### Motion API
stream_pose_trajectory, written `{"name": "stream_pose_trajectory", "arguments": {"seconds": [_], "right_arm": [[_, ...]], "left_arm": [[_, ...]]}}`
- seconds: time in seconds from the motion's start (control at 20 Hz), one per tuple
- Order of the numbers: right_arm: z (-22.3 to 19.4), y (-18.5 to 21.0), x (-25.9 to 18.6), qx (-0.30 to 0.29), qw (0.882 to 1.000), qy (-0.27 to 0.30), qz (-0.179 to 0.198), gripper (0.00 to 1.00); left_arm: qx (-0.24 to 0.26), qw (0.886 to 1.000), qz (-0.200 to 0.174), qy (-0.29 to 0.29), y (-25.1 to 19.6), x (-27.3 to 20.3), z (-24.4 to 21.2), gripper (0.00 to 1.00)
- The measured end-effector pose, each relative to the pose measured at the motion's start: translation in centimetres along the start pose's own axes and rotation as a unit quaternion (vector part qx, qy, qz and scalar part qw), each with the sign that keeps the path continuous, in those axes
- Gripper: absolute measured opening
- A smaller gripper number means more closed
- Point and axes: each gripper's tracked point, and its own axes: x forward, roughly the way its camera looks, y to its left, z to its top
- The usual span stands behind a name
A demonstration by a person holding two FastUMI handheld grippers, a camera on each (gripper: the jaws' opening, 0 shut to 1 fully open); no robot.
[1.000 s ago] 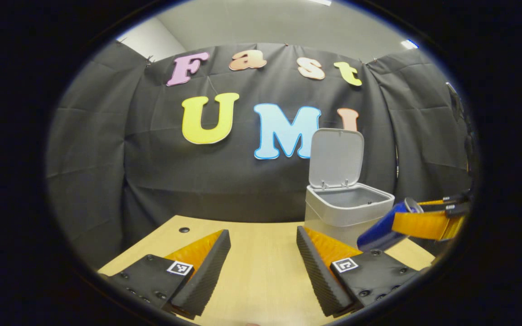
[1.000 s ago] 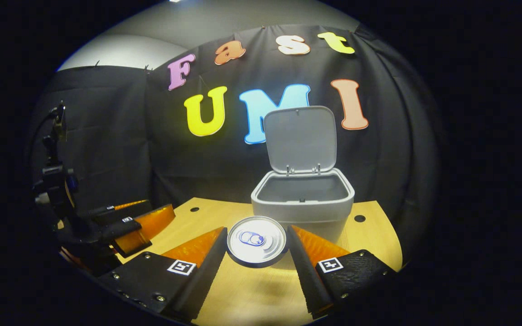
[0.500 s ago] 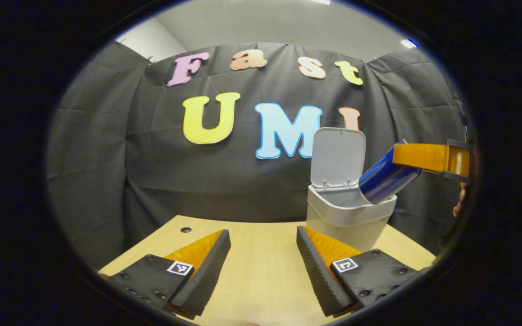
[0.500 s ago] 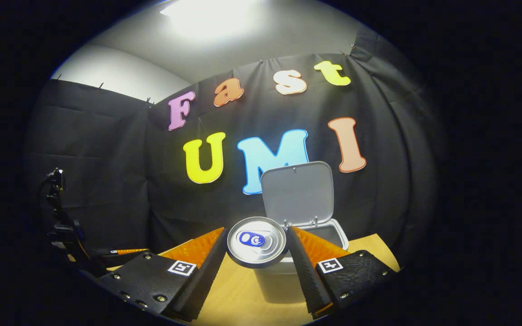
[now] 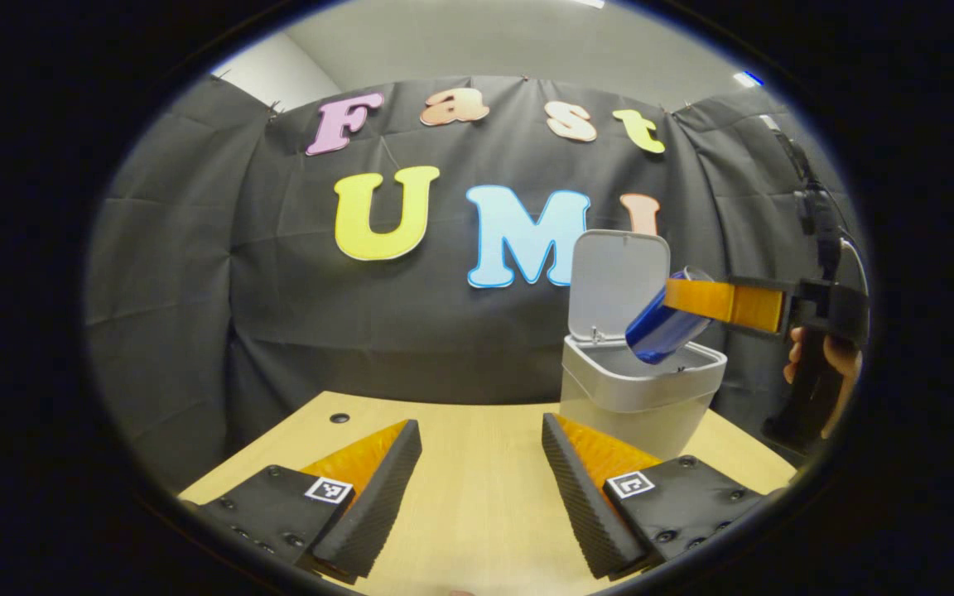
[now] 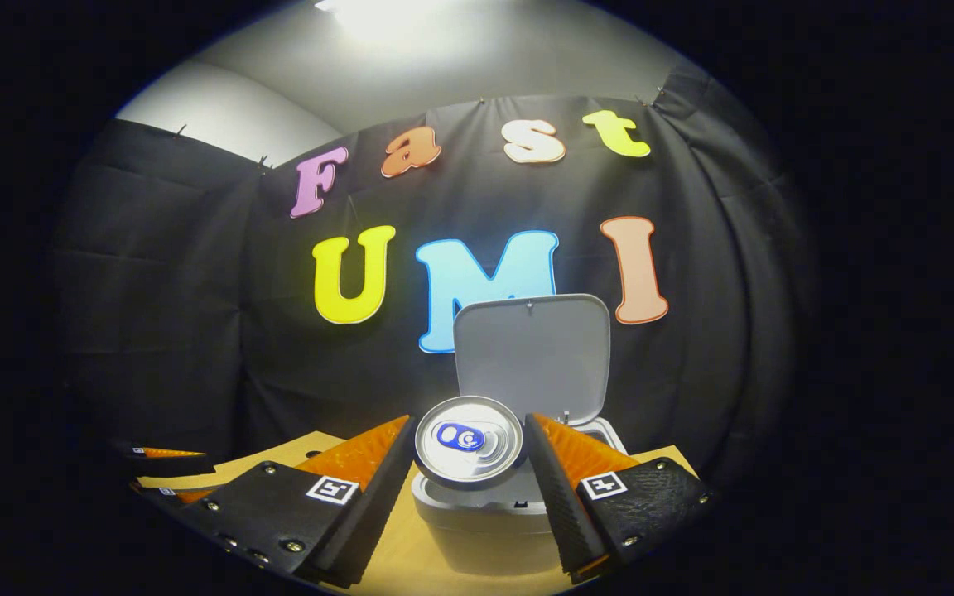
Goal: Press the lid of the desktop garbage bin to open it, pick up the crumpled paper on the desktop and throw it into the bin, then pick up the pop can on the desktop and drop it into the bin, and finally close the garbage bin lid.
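While clamped between right gripper (image 6: pixel 470 443) jaws, can (image 6: pixel 469 441) held tilted over open bin (image 6: pixel 485 530), lid (image 6: pixel 532 356) upright behind. Blue tab patch on can top, writing unreadable. Left gripper (image 5: pixel 477 488) low over table (image 5: pixel 477 513), jaws apart, holding nothing.

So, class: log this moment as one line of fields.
step: can drop | right tongs: shut on can, above bin | lid: up | left tongs: open, over table
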Motion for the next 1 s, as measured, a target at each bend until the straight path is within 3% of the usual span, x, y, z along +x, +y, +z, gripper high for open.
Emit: {"name": "stream_pose_trajectory", "arguments": {"seconds": [0.45,0.5,0.55,0.9,1.0], "right_arm": [[-2.9,0.2,1.1,-0.034,0.999,0.033,-0.008,0.85],[-2.8,0.2,1.1,-0.035,0.999,0.033,-0.009,0.93],[-2.8,0.1,1.0,-0.037,0.999,0.031,-0.011,0.85],[-1.8,-0.1,0.1,-0.055,0.998,0.029,-0.032,0.90],[-1.3,0.0,0.0,-0.062,0.997,0.028,-0.039,0.91]], "left_arm": [[0.000,1.000,0.012,0.006,1.2,-0.2,-0.4,0.98],[-0.001,1.000,0.012,0.006,1.2,-0.2,-0.4,0.98],[-0.003,1.000,0.010,0.005,1.2,-0.3,-0.5,0.98],[-0.003,1.000,-0.004,0.001,1.4,-0.7,-0.3,0.98],[-0.005,1.000,-0.012,0.001,1.6,-0.9,-0.3,0.94]]}}
